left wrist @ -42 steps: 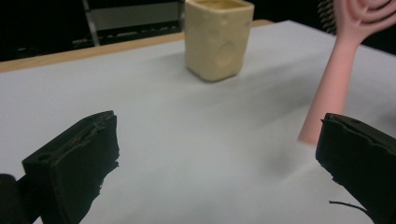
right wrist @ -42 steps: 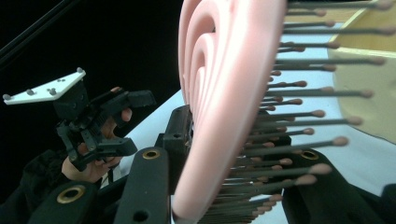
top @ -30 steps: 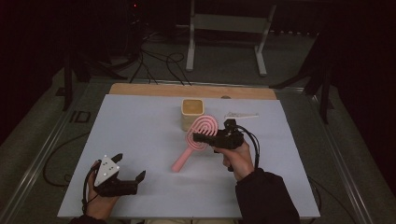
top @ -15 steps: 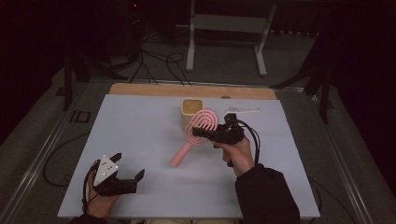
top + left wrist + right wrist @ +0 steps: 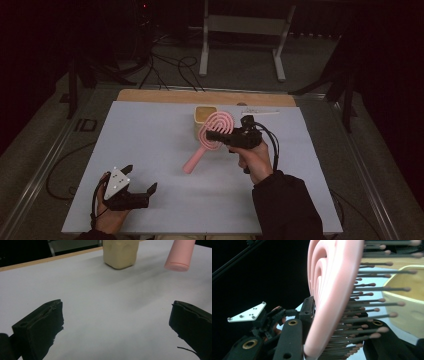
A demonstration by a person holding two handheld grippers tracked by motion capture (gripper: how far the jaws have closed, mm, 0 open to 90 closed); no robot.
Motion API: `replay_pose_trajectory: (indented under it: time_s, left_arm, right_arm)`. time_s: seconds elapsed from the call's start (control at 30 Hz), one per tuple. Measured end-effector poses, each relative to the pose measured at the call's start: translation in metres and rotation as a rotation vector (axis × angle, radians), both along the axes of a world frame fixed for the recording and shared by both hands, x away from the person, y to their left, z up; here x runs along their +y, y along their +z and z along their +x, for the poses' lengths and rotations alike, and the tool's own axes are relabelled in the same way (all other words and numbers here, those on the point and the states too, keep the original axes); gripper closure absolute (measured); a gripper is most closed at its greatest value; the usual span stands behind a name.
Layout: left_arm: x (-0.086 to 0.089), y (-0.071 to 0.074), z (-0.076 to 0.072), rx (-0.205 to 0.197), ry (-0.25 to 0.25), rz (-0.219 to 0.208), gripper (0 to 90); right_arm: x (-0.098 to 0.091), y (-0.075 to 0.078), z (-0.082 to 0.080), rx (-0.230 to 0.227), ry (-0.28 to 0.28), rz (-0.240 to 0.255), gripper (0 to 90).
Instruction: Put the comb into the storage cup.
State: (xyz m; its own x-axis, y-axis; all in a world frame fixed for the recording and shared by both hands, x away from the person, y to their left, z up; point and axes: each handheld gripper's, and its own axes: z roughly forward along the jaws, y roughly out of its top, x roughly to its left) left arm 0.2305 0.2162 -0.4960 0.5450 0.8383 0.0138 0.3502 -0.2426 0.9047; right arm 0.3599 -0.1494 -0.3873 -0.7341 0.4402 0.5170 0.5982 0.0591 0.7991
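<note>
High view: right claw [image 5: 214, 136] clamps the pink hairbrush [image 5: 212, 136] aloft beside the beige cup [image 5: 202, 116], left claw [image 5: 141, 179] gapes empty, and next, I reckon, comes lowering it in.

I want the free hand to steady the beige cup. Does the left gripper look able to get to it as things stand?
Probably yes. The left gripper stands open and empty, with bare table between it and the beige cup; only the pink brush, held in the right gripper, hangs nearby.
</note>
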Motion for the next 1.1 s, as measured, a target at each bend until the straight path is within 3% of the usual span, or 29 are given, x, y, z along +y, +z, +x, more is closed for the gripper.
replay_pose_trajectory:
  time_s: [0.63,1.1]
  left_arm:
    - [-0.001,0.0,0.0,0.001,0.001,0.009,0.0]
    - [0.0,0.0,-0.001,0.0,0.002,0.004,0.0]
  right_arm:
    - [0.0,0.016,0.007,-0.059,0.002,-0.019,64.0]
    - [0.0,0.02,0.016,-0.05,-0.005,-0.016,64.0]
